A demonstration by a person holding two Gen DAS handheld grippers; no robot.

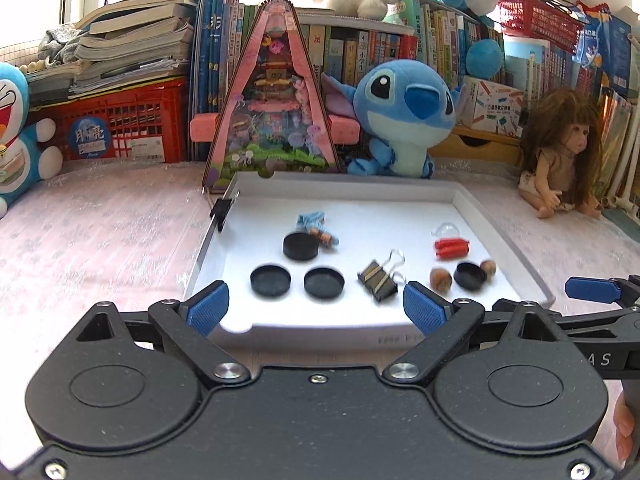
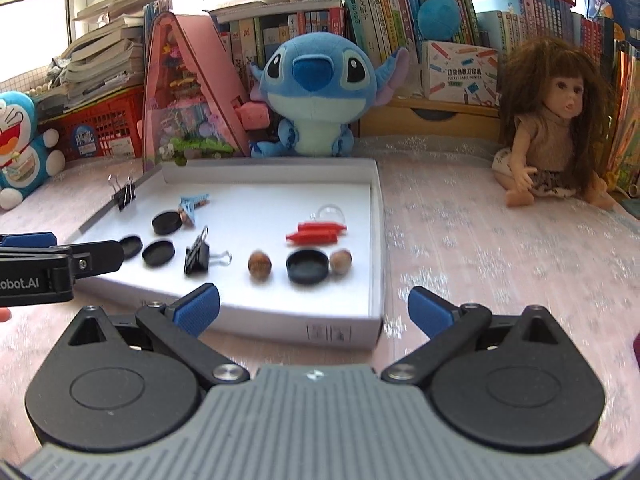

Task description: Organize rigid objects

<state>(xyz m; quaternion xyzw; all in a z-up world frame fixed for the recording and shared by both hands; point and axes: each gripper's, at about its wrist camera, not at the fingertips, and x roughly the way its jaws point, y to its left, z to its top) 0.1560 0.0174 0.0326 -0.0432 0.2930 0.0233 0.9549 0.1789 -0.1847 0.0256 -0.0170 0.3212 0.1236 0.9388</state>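
Lying loose on the floor of a shallow white box lid point(image 2: 374, 216) are the small rigid things the task concerns: three black round caps point(image 1: 270, 279) are grouped at the near left, with a fourth cap point(image 2: 307, 266) at the near right flanked by two brown nuts point(image 2: 260, 265). A black binder clip point(image 1: 378, 278) is seen near the middle, a pair of red pieces point(image 2: 316, 233) lies beyond the right-hand cap with a clear dome just behind it, and a small blue figure point(image 1: 316, 226) is found touching the far cap. A second binder clip point(image 2: 124, 193) is clamped on the far left rim. Both tools are held just short of the near edge of the lid; the left gripper point(image 1: 316, 310) is spread wide with nothing between its blue pads, and the right gripper point(image 2: 314, 308) is likewise wide apart and holds nothing. Which step is in hand cannot be settled: the caps in a loose row would suit a sort partly made, while the scattered mix would suit one yet to be made. Any next pick would call for a low approach over the near wall, with the pads closed squarely across a small, flat or round piece that is judged likely to slide or roll.
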